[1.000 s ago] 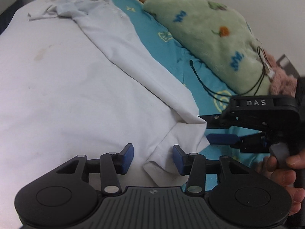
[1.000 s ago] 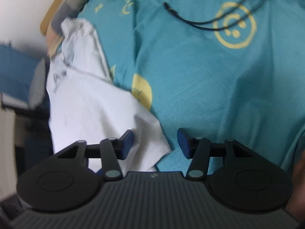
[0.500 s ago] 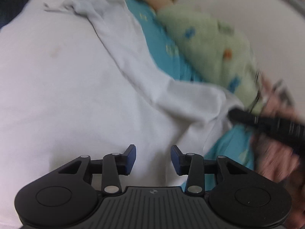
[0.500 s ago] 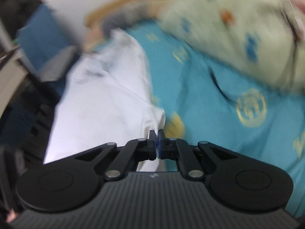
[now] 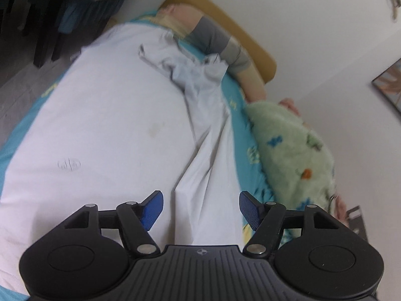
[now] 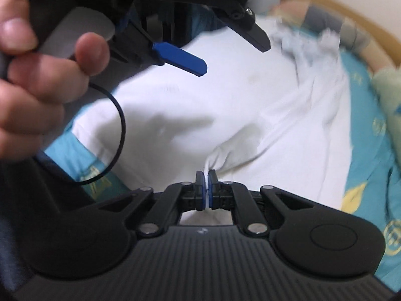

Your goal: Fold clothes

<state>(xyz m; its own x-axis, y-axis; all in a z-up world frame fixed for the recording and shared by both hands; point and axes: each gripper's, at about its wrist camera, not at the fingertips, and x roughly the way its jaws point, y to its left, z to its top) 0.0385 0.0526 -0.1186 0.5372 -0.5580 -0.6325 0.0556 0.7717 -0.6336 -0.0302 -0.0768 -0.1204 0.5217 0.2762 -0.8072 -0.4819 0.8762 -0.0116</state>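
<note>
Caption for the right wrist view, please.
Right gripper shut on a pinch of white garment over the bed; left gripper, open, held in a hand above.

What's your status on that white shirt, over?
Right gripper shut on a pinch of the white shirt. Left gripper open, jaws just widened, nothing pinched. Shirt spread on the teal bedsheet. Green plush blanket alongside, clear of it.

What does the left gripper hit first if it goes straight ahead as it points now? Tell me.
Probably the white garment: the open left gripper points down at its long fold, with nothing between. Depth is hard to judge.
</note>
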